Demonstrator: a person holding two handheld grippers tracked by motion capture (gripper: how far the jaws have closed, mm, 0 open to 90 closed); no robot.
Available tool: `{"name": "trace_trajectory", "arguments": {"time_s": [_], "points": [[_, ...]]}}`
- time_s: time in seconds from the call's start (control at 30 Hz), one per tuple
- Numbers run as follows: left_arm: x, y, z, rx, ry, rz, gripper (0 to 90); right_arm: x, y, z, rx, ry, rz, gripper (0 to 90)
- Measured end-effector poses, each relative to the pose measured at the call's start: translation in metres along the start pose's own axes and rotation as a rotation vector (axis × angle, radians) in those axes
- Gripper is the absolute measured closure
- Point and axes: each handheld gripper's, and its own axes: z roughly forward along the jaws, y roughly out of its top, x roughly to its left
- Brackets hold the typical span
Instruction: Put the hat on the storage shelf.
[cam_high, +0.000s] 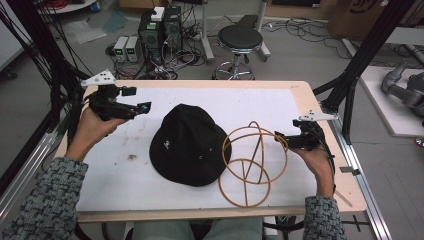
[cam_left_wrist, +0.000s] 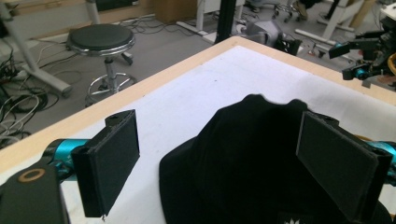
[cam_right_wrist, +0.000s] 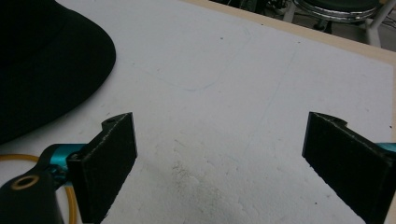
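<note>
The round black bucket hat (cam_high: 190, 145) looks like matt woven cloth, its brim soft. At its 4 o'clock, the tan wire-like ring frame (cam_high: 252, 165) seems smooth bamboo or rattan with a slight sheen. The white foam-like table sheet (cam_high: 240, 102) is matt and faintly grainy, edged by pale smooth wood. Both grippers' jaws carry matt black, felt-like pads.
</note>
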Motion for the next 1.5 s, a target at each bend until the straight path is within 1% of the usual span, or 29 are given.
{"name": "trace_trajectory", "arguments": {"time_s": [0.07, 0.1, 0.17, 0.23, 0.3, 0.33, 0.43, 0.47, 0.57, 0.6, 0.63, 0.67, 0.7, 0.73, 0.77, 0.8, 0.83, 0.87, 0.93, 0.97, 1.07, 1.1, 1.13, 1.17, 1.27, 1.33, 1.37, 1.43, 1.5], "points": [[-0.006, 0.009, 0.009, 0.009, -0.017, 0.042, 13.6, 0.0, 0.0, 0.0, -0.001, 0.001, -0.008, 9.7], [-0.006, 0.009, 0.009, 0.009, -0.017, 0.042, 13.6, 0.0, 0.0, 0.0, -0.001, 0.002, -0.006, 9.8], [-0.009, 0.014, 0.015, 0.008, -0.033, 0.06, 14.2, 0.0, 0.0, -0.001, -0.002, 0.001, -0.003, 9.7], [-0.013, 0.018, 0.02, 0.001, -0.046, 0.091, 14.2, 0.0, 0.0, -0.001, -0.005, 0.002, -0.002, 9.8], [-0.016, 0.02, 0.03, -0.018, -0.07, 0.088, 14.2, 0.0, 0.0, -0.002, -0.002, 0.003, 0.002, 9.7], [-0.016, 0.02, 0.03, -0.018, -0.07, 0.088, 14.2, 0.0, 0.0, -0.002, -0.002, 0.003, 0.002, 9.7], [-0.019, 0.02, 0.042, -0.014, -0.105, 0.068, 14.2, 0.0, -0.001, -0.002, -0.005, 0.005, 0.002, 9.8], [-0.019, 0.02, 0.042, -0.014, -0.105, 0.068, 14.2, 0.0, -0.001, -0.002, -0.005, 0.006, 0.002, 9.7], [-0.023, 0.019, 0.053, -0.01, -0.117, 0.07, 14.2, 0.0, -0.001, -0.001, -0.002, 0.008, 0.004, 9.7], [-0.023, 0.019, 0.053, -0.01, -0.117, 0.07, 14.2, 0.0, -0.001, -0.001, -0.002, 0.008, 0.004, 9.7], [-0.027, 0.019, 0.058, -0.007, -0.133, 0.071, 14.1, 0.0, -0.001, -0.001, 0.002, 0.007, 0.003, 9.8], [-0.027, 0.019, 0.058, -0.007, -0.133, 0.071, 14.2, 0.0, -0.001, -0.001, 0.002, 0.007, 0.003, 9.8], [-0.031, 0.019, 0.063, 0.007, -0.136, 0.08, 14.1, -0.001, -0.001, -0.001, 0.003, 0.007, 0.006, 9.8], [-0.033, 0.018, 0.066, 0.014, -0.147, 0.078, 14.2, 0.0, -0.002, -0.001, 0.003, 0.009, 0.008, 9.8], [-0.035, 0.017, 0.069, 0.025, -0.145, 0.083, 14.2, 0.0, -0.001, -0.001, 0.002, 0.009, 0.006, 9.8], [-0.035, 0.017, 0.069, 0.025, -0.145, 0.083, 14.2, 0.0, -0.001, -0.001, 0.001, 0.011, 0.004, 9.8], [-0.038, 0.015, 0.074, 0.046, -0.158, 0.099, 14.2, 0.0, -0.001, -0.001, -0.001, 0.011, 0.0, 9.8], [-0.038, 0.015, 0.074, 0.046, -0.158, 0.099, 14.4, 0.0, -0.001, -0.001, -0.001, 0.012, -0.003, 9.8], [-0.041, 0.012, 0.079, 0.05, -0.149, 0.12, 14.7, 0.0, -0.001, -0.001, -0.003, 0.013, -0.002, 9.7], [-0.042, 0.008, 0.083, 0.051, -0.164, 0.112, 14.9, 0.0, -0.001, -0.001, -0.001, 0.012, -0.001, 9.7], [-0.042, 0.005, 0.087, 0.058, -0.162, 0.106, 14.9, 0.0, -0.001, -0.001, 0.0, 0.011, -0.001, 9.8], [-0.041, 0.001, 0.089, 0.062, -0.165, 0.094, 14.9, 0.0, -0.002, -0.001, 0.0, 0.012, -0.001, 9.7], [-0.041, 0.001, 0.089, 0.062, -0.165, 0.094, 14.9, -0.001, -0.001, -0.002, 0.0, 0.009, -0.001, 9.8], [-0.04, -0.002, 0.092, 0.07, -0.171, 0.084, 14.9, -0.001, -0.002, -0.002, -0.003, 0.01, 0.0, 9.8], [-0.041, -0.004, 0.095, 0.078, -0.178, 0.083, 14.9, -0.001, -0.002, -0.002, -0.003, 0.008, 0.0, 9.8], [-0.042, -0.006, 0.097, 0.092, -0.184, 0.087, 14.9, -0.001, -0.002, -0.002, -0.002, 0.01, 0.002, 9.7], [-0.044, -0.007, 0.099, 0.108, -0.184, 0.103, 14.9, -0.001, -0.002, -0.002, -0.003, 0.009, -0.001, 9.8], [-0.045, -0.009, 0.1, 0.111, -0.179, 0.112, 14.7, -0.001, -0.002, -0.002, -0.001, 0.01, -0.001, 9.8], [-0.045, -0.009, 0.1, 0.124, -0.174, 0.108, 14.7, -0.001, -0.002, -0.002, 0.0, 0.01, -0.002, 9.7]]}}
